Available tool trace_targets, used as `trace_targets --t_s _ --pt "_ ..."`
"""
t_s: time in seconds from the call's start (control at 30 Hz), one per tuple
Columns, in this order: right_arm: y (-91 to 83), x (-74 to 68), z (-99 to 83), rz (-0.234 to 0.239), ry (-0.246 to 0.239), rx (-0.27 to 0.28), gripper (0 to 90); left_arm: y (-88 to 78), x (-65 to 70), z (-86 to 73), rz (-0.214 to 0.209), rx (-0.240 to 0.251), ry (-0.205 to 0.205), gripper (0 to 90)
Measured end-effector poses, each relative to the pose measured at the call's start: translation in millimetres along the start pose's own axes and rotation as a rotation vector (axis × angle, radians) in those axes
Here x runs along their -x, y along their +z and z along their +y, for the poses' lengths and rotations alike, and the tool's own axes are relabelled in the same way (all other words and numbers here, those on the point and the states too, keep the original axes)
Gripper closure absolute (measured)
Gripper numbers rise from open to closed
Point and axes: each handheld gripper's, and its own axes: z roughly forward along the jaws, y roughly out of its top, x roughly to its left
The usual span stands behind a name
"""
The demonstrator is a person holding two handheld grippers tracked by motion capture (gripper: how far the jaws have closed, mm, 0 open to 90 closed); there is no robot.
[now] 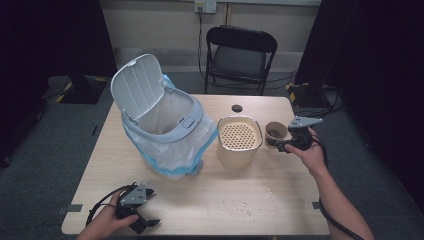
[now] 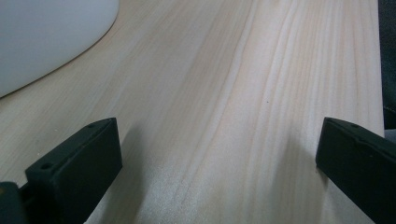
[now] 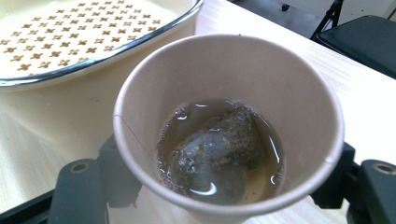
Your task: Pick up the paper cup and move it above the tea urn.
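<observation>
The paper cup (image 3: 229, 126) stands upright with its mouth facing up, its long axis vertical, clamped low on its wall between the jaws of the right gripper (image 1: 286, 144), which press in from either side. It sits at the right side of the table (image 1: 210, 200), just beside the cream strainer container (image 1: 239, 140) and apart from it. The cup is plain brown paper with a rolled rim and a thin seam down the inside wall; a shallow pool of brownish liquid lies at the bottom, and one wet, dark tea bag (image 3: 212, 154) slumps in it. The left gripper (image 1: 145, 220) rests near the front left edge of the table with its jaws spread wide and nothing between them, bare wood showing in the gap. One cup, one tea bag, one strainer container with a perforated insert, and one white bin (image 1: 165, 125) with its lid tipped open and a plastic liner hanging over the rim stand on the table. One black folding chair (image 1: 240, 55) stands beyond the far edge.
</observation>
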Motion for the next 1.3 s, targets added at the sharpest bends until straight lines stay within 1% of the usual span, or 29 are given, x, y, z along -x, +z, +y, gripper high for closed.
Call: trace_targets --t_s 0.2,0.27,0.4,0.77,0.93,1.17,1.3 --pt "5.3 8.1 4.6 -0.002 -0.003 0.002 27.4 -0.3 -0.1 0.1 -0.002 -0.003 0.001 0.0" --pt "7.4 10.4 7.4 -0.006 -0.012 0.001 27.4 0.0 0.0 0.0 0.000 0.000 0.000 0.0" --pt "11.8 14.4 12.9 -0.003 -0.011 0.007 27.4 0.1 0.1 0.0 0.000 0.001 -0.001 0.0" --pt "25.6 23.8 28.6 0.011 -0.035 0.005 27.5 -0.2 -0.2 0.1 0.000 -0.003 0.004 0.0" --pt "27.9 29.5 36.0 0.016 -0.037 0.022 27.5 -0.2 -0.3 0.1 0.000 -0.004 0.004 0.0" --pt "28.2 36.1 46.1 -0.006 -0.029 0.037 27.5 -0.2 -0.2 0.1 0.000 -0.003 0.004 0.0" --pt "28.3 37.5 54.2 -0.015 -0.044 0.033 27.5 -0.2 -0.2 0.1 0.000 -0.003 0.003 0.0"
